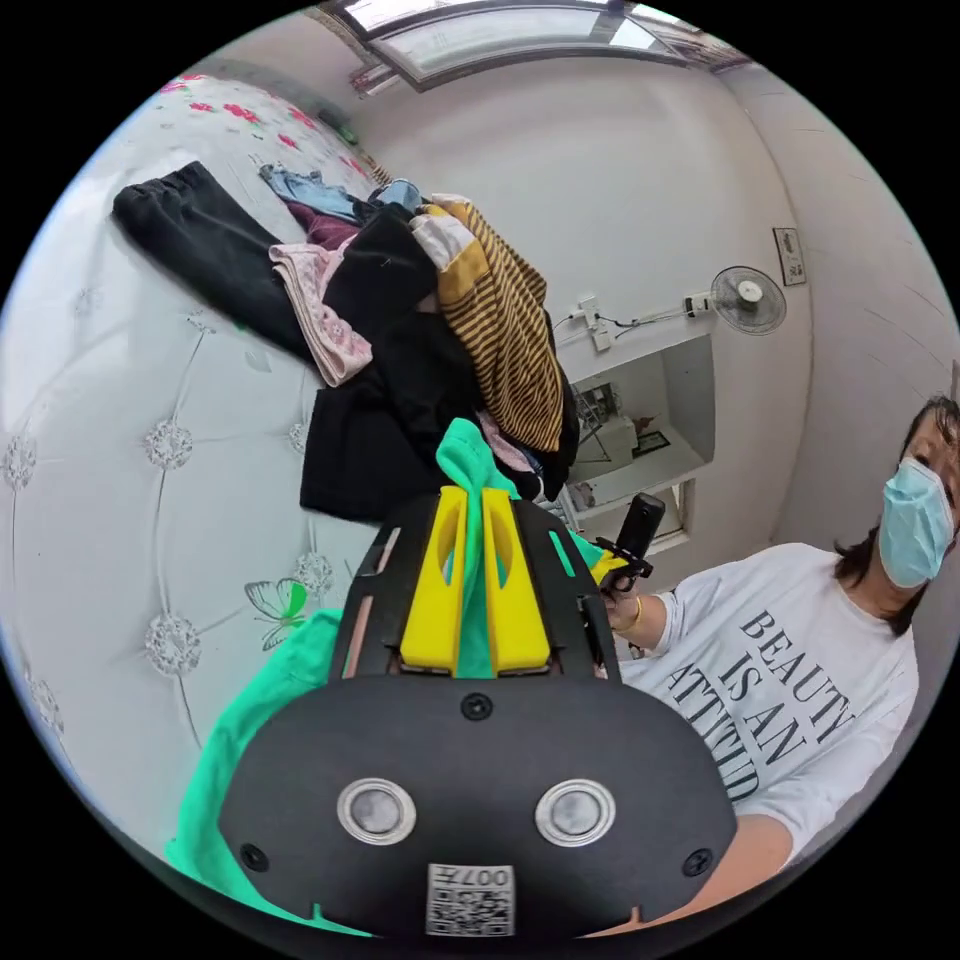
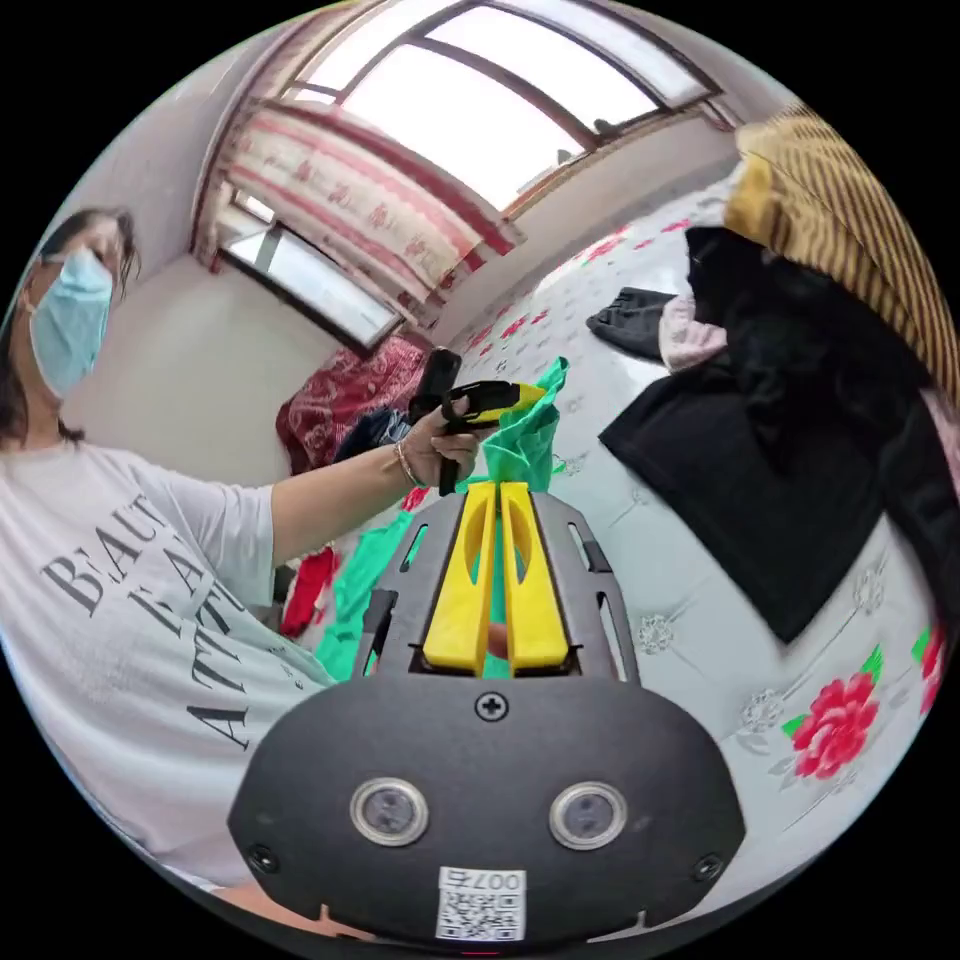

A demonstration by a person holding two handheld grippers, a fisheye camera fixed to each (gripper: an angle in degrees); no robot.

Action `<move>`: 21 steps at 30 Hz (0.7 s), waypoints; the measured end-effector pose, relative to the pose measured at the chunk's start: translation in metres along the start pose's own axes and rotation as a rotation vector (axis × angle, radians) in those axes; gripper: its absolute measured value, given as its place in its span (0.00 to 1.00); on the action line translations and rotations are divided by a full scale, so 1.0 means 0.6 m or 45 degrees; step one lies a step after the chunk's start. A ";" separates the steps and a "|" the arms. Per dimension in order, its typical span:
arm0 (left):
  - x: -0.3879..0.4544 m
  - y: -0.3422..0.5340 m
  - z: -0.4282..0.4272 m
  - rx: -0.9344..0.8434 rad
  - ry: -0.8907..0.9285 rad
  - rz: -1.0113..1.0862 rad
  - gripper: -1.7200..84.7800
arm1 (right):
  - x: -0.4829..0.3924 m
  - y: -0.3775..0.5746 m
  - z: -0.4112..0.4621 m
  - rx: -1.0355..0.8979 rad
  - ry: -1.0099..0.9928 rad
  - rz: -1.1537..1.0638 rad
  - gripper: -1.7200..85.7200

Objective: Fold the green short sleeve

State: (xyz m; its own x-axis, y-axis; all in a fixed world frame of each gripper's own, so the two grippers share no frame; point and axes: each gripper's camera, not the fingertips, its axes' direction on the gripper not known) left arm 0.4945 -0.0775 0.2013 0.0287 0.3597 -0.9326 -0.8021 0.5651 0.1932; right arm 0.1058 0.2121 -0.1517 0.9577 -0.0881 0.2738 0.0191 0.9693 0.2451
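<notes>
In the left gripper view, the left gripper (image 1: 474, 500) sat closest to the camera, its two yellow jaws pressed together on a fold of the green shirt (image 1: 464, 462). The cloth poked out above the jaw tips and hung down below the tool, spreading over the white quilted bed (image 1: 110, 440). Just behind the jaws lay a heap of clothes (image 1: 420, 330): black garments, a pink piece and a brown-and-yellow striped top. To the right stood a person in a white printed T-shirt (image 1: 790, 690), whose hand (image 1: 625, 608) held the right gripper (image 1: 612, 566). A wall fan (image 1: 748, 298) hung above a recessed shelf.

In the right gripper view, the right gripper (image 2: 497, 492) was nearest, its yellow jaws closed on a strip of the green shirt (image 2: 525, 440), which stretched up to the left gripper (image 2: 510, 397). That tool was clamped on the cloth's raised corner and held in the person's other hand (image 2: 432, 450). The shirt was lifted between the two tools above the flowered bedspread (image 2: 720, 640). A black garment (image 2: 760, 480) lay on the bed to the right. A bright window (image 2: 480, 90) showed overhead.
</notes>
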 end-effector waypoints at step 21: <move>0.090 0.554 -0.303 0.709 -0.335 -0.386 0.12 | -0.349 -0.016 0.426 -0.989 -0.398 -0.732 0.04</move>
State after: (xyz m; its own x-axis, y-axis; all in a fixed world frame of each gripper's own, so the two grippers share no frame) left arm 0.1208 -0.0050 0.1600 0.4038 0.2542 -0.8788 -0.3118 0.9413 0.1290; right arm -0.1685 0.1629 0.0263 0.6287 -0.5363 0.5632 0.7412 0.6324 -0.2251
